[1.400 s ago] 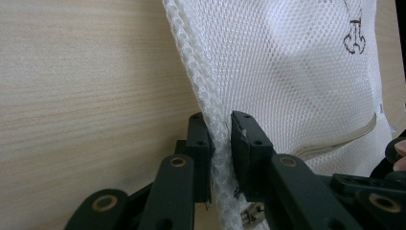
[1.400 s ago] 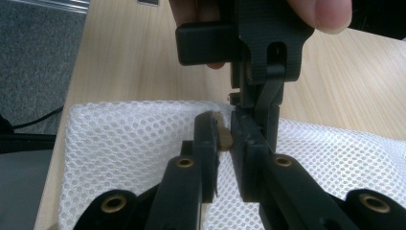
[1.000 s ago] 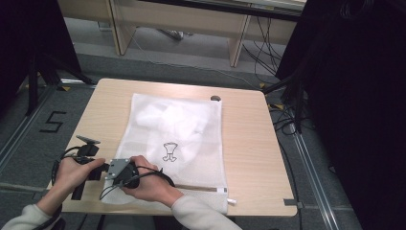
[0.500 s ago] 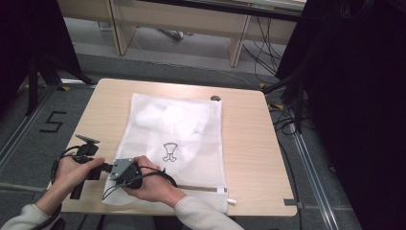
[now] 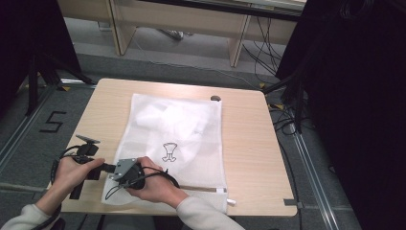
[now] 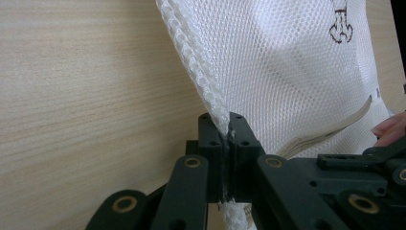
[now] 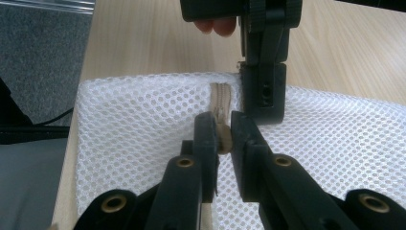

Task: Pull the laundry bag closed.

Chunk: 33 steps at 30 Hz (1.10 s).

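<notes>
A white mesh laundry bag point(image 5: 177, 129) with a small black print lies flat on the wooden table point(image 5: 249, 143). Its beige zipper point(image 7: 220, 96) runs along the near edge. My left gripper point(image 6: 229, 132) is shut on the bag's mesh edge point(image 6: 210, 96) at the near left corner, and it stands at the end of the zipper as a black block point(image 7: 263, 96). My right gripper point(image 7: 221, 129) is shut on the zipper pull point(image 7: 223, 140), right beside the left one. In the high view both grippers point(image 5: 107, 168) point(image 5: 117, 175) meet at the bag's near left corner, a hand on each.
Bare tabletop point(image 6: 86, 96) stretches to the left of the bag, with a wide strip on its right point(image 5: 249, 158). The table's left edge point(image 7: 81, 62) drops to grey floor. Dark curtains and cables border the table at the right point(image 5: 335, 120).
</notes>
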Tool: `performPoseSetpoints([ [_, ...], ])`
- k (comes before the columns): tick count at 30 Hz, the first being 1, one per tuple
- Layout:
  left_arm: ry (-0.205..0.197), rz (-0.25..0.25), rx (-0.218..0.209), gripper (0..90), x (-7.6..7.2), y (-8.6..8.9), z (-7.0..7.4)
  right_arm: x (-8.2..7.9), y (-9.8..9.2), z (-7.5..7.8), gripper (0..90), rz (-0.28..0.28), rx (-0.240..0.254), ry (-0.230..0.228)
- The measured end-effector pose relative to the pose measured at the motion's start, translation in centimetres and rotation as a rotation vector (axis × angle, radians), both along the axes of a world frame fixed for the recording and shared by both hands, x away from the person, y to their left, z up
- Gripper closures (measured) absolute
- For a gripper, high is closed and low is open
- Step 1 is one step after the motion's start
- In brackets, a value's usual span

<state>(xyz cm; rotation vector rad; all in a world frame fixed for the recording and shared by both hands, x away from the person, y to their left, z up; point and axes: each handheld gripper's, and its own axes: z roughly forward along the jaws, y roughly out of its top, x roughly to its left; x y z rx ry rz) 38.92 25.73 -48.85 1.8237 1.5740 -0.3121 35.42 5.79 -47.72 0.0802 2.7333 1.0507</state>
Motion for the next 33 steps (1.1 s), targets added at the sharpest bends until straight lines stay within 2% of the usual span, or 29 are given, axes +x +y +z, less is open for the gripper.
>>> performPoseSetpoints([
  [1,0.0,0.0,0.0,85.5,0.0,0.0,0.0,0.0,0.0,0.0,82.4,0.0,0.0,0.0],
  [2,-0.03,-0.033,0.023,85.4,0.1,0.2,-0.1,0.2,-0.1,0.0,82.4,0.007,0.003,-0.003],
  [5,-0.033,-0.03,0.026,85.5,0.1,0.2,-0.1,0.2,-0.2,0.0,82.5,0.003,0.001,0.0],
  [7,-0.033,-0.043,0.034,85.5,0.1,0.3,-0.1,0.1,-0.5,-0.2,82.5,-0.018,0.009,0.02],
  [11,-0.032,-0.029,0.025,85.5,0.1,0.2,0.0,0.3,-0.6,-0.2,82.4,0.0,0.011,0.001],
  [13,-0.031,-0.025,0.026,85.5,0.1,0.2,0.0,0.0,-0.6,-0.2,82.5,-0.02,0.011,0.02],
  [14,-0.029,-0.023,0.025,85.5,0.1,0.2,0.0,0.2,-0.7,-0.1,82.4,0.003,-0.003,-0.004],
  [18,-0.028,-0.03,0.031,85.5,0.1,0.2,0.0,0.1,-1.1,-0.2,82.5,-0.019,0.0,0.015],
  [19,-0.03,-0.037,0.034,85.5,0.1,0.2,0.0,0.3,-1.1,-0.2,82.4,-0.004,-0.001,0.001],
  [23,-0.031,-0.036,0.042,85.5,0.1,0.2,0.0,0.4,-1.3,-0.1,82.5,-0.007,0.001,0.009],
  [24,-0.031,-0.034,0.044,85.5,0.1,0.1,0.1,0.4,-1.3,-0.2,82.4,-0.007,0.0,0.01],
  [25,-0.011,-0.01,0.035,85.5,0.0,0.0,0.2,0.4,-1.3,-0.2,82.4,-0.006,0.002,0.011],
  [26,-0.03,-0.034,0.038,85.5,0.1,0.2,0.1,0.4,-1.3,-0.2,82.5,-0.006,0.001,0.012],
  [28,-0.028,-0.031,0.037,85.5,0.1,0.2,0.1,0.2,-1.4,-0.2,82.4,-0.023,0.005,0.027],
  [29,-0.029,-0.031,0.038,85.5,0.1,0.2,0.1,0.4,-1.4,-0.1,82.4,-0.007,0.002,0.011],
  [33,-0.029,-0.027,0.036,85.5,0.1,0.2,0.1,0.3,-1.5,-0.2,82.4,-0.017,0.002,0.019],
])
